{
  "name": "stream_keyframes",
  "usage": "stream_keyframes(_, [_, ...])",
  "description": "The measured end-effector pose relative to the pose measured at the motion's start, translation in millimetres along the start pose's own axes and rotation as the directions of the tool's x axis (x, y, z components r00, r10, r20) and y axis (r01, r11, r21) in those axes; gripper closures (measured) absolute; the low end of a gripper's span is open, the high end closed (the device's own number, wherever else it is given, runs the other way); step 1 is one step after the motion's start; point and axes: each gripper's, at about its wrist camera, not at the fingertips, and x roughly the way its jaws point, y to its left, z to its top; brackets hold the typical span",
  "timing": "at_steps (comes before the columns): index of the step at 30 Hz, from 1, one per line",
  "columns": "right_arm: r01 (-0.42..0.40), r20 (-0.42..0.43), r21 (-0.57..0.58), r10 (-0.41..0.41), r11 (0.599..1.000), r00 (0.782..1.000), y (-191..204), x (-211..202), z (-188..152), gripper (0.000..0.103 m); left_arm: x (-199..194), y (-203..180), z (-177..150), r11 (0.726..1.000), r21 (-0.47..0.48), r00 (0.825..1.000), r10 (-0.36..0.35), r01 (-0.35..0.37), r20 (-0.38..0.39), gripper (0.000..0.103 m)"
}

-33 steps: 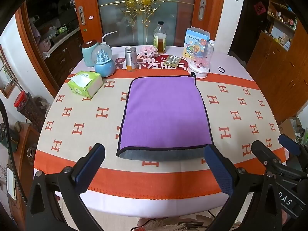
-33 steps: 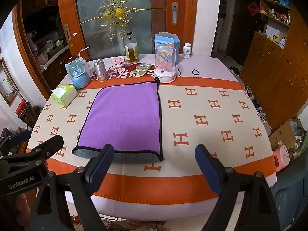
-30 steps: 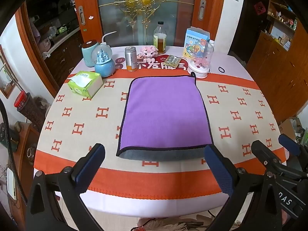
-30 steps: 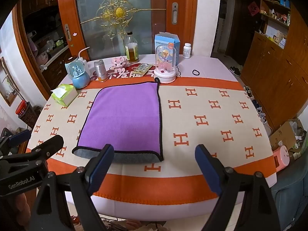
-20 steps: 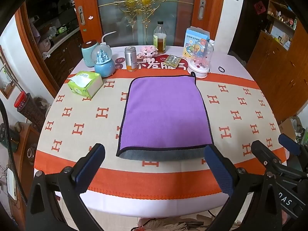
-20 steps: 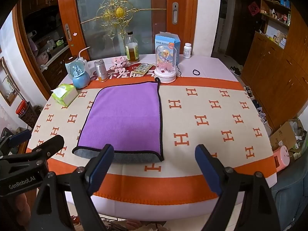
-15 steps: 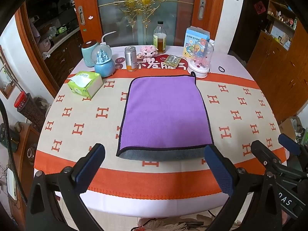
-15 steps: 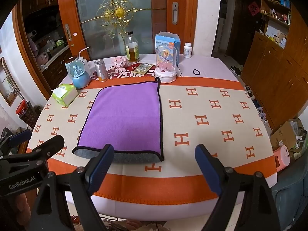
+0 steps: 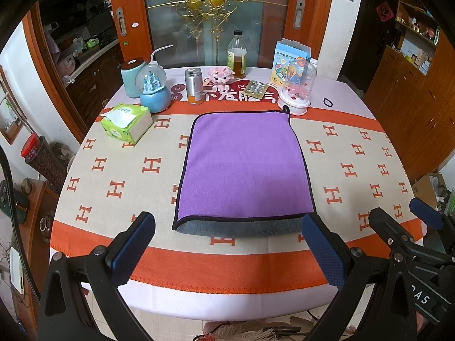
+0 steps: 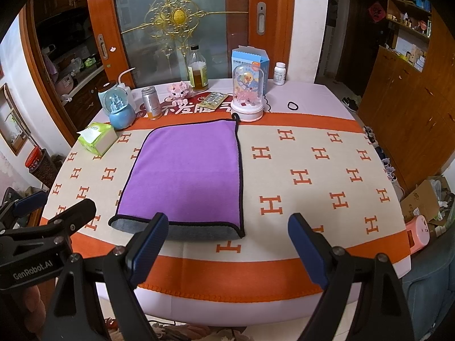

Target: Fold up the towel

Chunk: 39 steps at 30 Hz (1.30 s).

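Note:
A purple towel (image 9: 244, 164) with a black hem lies flat on the table, its grey underside showing along the near edge. It also shows in the right wrist view (image 10: 187, 173). My left gripper (image 9: 227, 244) is open and empty, held above the table's near edge just in front of the towel. My right gripper (image 10: 227, 244) is open and empty, in front of the towel's near right corner. The right gripper's side (image 9: 412, 236) shows at the right of the left wrist view; the left gripper's side (image 10: 42, 227) shows at the left of the right wrist view.
The tablecloth (image 9: 113, 187) is cream and orange with H marks. Along the far side stand a green tissue box (image 9: 125, 122), a blue snow globe (image 9: 153, 91), a metal can (image 9: 194, 89), a bottle (image 9: 236, 56), a domed ornament (image 9: 295, 91) and a blue carton (image 9: 287, 56).

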Motion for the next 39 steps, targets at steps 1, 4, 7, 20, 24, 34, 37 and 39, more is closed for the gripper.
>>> stream_keyframes(1, [0.0,-0.001,0.0,0.0,1.0,1.0,0.0,0.1,0.0,0.016,0.0,-0.2,0.0,1.0,0.001,1.0,0.0,0.0,-0.001,0.001])
stream_keyframes(4, [0.001,-0.001,0.001,-0.001,1.0,1.0,0.4,-0.2,0.0,0.016,-0.5,-0.8,-0.1,1.0,0.001,1.0,0.0,0.0,-0.002,0.001])
stream_keyframes(7, [0.001,0.0,0.0,-0.001,1.0,1.0,0.4,0.4,-0.1,0.016,-0.2,-0.9,-0.2,1.0,0.001,1.0,-0.001,0.001,-0.003,0.001])
stream_keyframes(20, [0.002,0.0,0.001,-0.002,1.0,1.0,1.5,0.3,0.5,0.016,0.3,2.1,-5.4,1.0,0.0,1.0,0.0,0.0,-0.003,0.001])
stream_keyframes(24, [0.004,0.006,-0.001,-0.004,1.0,1.0,3.1,0.9,-1.0,0.016,0.6,1.6,-6.4,1.0,0.001,1.0,-0.001,0.001,-0.003,0.001])
stream_keyframes(34, [0.003,0.005,0.002,-0.003,1.0,1.0,2.4,0.8,-0.9,0.016,2.3,0.9,-6.4,1.0,0.003,1.0,-0.001,0.001,-0.005,0.001])
stream_keyframes(37, [0.0,0.006,0.004,0.0,1.0,1.0,1.0,-1.4,3.0,0.016,2.4,0.9,-5.9,1.0,0.001,1.0,-0.001,0.001,-0.005,0.001])
stream_keyframes(39, [0.001,0.008,0.003,-0.001,1.0,1.0,1.1,-1.7,3.0,0.016,2.4,1.0,-6.2,1.0,0.001,1.0,-0.001,0.001,-0.006,0.001])
